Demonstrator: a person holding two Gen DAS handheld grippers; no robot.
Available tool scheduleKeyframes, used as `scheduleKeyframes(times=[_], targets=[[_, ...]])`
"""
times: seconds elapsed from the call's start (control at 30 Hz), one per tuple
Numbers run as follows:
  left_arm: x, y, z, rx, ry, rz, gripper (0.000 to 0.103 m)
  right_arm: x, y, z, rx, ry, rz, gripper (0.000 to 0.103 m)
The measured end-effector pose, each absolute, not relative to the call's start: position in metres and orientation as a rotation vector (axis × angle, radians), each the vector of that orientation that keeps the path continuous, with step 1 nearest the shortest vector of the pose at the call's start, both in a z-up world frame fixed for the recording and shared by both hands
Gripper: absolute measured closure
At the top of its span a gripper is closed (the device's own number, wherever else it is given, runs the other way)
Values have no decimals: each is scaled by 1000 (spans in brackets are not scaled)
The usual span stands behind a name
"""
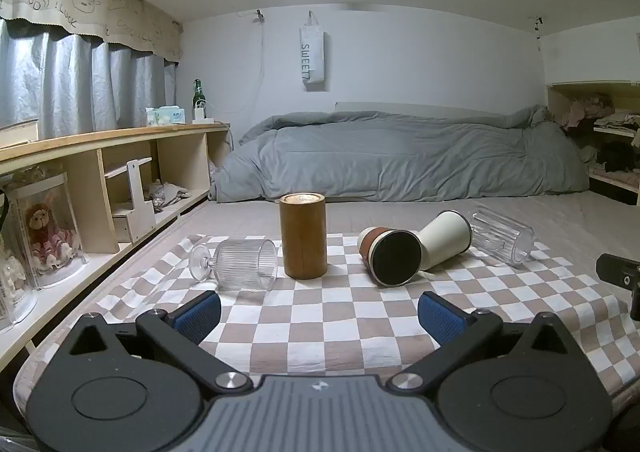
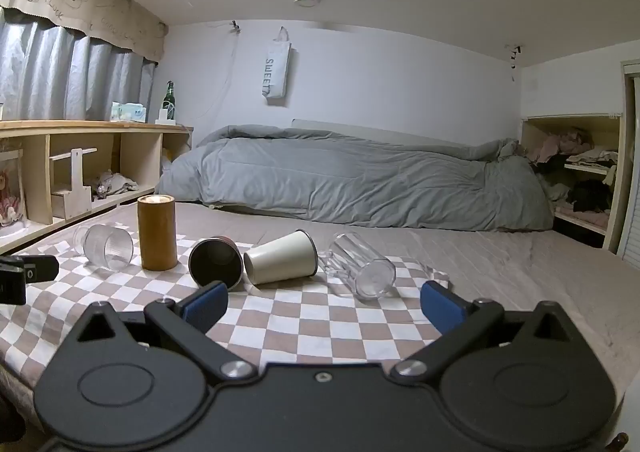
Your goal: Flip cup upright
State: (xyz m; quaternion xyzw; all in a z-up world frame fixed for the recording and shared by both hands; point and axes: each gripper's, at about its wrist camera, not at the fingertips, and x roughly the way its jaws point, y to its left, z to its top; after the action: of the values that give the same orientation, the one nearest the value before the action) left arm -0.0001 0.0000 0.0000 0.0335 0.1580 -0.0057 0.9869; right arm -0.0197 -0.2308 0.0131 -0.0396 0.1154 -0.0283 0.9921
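Note:
Several cups lie on a checkered cloth point(image 1: 320, 316). A ribbed stemmed glass point(image 1: 240, 264) lies on its side at the left. A brown wooden cup point(image 1: 303, 236) stands upright. A brown-sleeved cup point(image 1: 390, 256) with a dark mouth, a cream cup point(image 1: 446, 240) and a clear glass point(image 1: 502, 238) lie on their sides. My left gripper point(image 1: 319, 318) is open and empty, just before the cups. My right gripper point(image 2: 325, 304) is open and empty, near the cream cup point(image 2: 280, 258), the clear glass point(image 2: 362, 266) and the dark cup point(image 2: 216, 262).
A grey duvet point(image 1: 400, 155) lies heaped at the back of the bed. Wooden shelves point(image 1: 100, 171) run along the left with a bottle point(image 1: 198, 93) on top. A clothes shelf point(image 2: 580, 171) stands at the right. The ribbed glass point(image 2: 106, 246) and wooden cup point(image 2: 157, 232) show in the right wrist view.

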Motion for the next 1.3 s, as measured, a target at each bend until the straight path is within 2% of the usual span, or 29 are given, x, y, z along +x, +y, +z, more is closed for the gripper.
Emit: scheduleKeyframes(times=[1.3], targets=[[0,0,0,67,322,-12,0,-18,-231,13,-82,235,-56,0]])
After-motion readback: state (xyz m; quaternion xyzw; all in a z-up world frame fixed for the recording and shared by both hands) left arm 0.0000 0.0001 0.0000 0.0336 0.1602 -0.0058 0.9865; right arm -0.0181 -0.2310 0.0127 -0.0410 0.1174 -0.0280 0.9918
